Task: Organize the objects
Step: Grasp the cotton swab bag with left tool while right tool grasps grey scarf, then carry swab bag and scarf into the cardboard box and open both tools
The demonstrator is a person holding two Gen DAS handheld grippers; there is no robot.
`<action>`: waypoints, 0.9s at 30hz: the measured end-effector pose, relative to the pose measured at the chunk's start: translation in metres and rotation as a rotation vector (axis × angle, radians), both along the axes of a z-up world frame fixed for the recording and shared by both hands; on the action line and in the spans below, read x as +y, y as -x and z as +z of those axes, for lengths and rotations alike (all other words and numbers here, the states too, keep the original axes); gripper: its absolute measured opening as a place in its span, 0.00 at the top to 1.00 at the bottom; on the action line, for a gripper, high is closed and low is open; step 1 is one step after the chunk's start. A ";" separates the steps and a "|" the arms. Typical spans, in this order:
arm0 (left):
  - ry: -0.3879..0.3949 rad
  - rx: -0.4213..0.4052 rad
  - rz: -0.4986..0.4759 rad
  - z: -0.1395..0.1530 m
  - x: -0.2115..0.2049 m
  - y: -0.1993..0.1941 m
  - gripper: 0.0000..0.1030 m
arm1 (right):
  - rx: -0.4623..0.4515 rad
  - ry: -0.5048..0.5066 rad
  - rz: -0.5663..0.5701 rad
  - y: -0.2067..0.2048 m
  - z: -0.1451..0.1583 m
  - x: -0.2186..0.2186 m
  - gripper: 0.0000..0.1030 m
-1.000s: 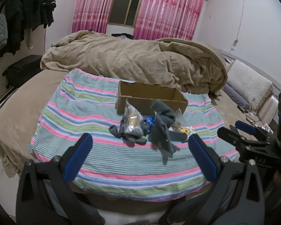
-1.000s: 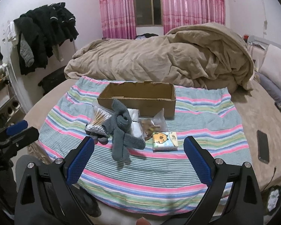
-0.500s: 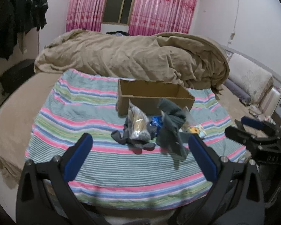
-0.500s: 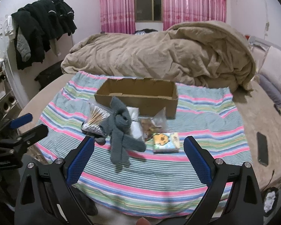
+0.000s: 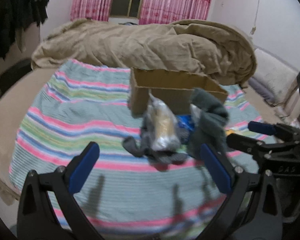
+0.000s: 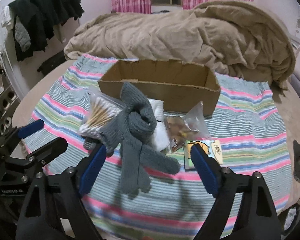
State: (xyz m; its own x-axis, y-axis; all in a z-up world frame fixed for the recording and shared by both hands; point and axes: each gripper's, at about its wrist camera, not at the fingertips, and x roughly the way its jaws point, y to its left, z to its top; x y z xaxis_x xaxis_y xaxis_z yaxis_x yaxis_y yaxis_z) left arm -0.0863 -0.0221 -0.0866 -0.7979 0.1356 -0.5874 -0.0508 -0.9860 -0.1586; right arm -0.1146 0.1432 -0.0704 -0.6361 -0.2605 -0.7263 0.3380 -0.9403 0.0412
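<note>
An open cardboard box (image 6: pixel 162 88) stands on the striped blanket (image 6: pixel 240 124), also in the left wrist view (image 5: pixel 176 92). In front of it lies a pile: a grey knitted glove (image 6: pixel 136 140), a bag of cotton swabs (image 6: pixel 100 116), a clear bag of small items (image 6: pixel 190 124), a white cloth (image 6: pixel 160 128) and a yellow cartoon packet (image 6: pixel 206 152). My right gripper (image 6: pixel 148 170) is open and empty just short of the glove. My left gripper (image 5: pixel 150 166) is open and empty in front of the swab bag (image 5: pixel 164 126).
A rumpled tan duvet (image 6: pixel 190 36) lies behind the box. Dark clothes (image 6: pixel 44 14) hang on the left wall. A black phone (image 6: pixel 297 160) lies on the bed at the right. A pillow (image 5: pixel 274 80) sits at the far right.
Both grippers have moved forward toward the pile, which now looks larger and closer. Both stay open and empty.
</note>
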 end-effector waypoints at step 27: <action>0.020 0.006 -0.090 -0.033 0.021 0.045 0.65 | 0.018 0.164 0.069 0.039 -0.016 0.009 0.60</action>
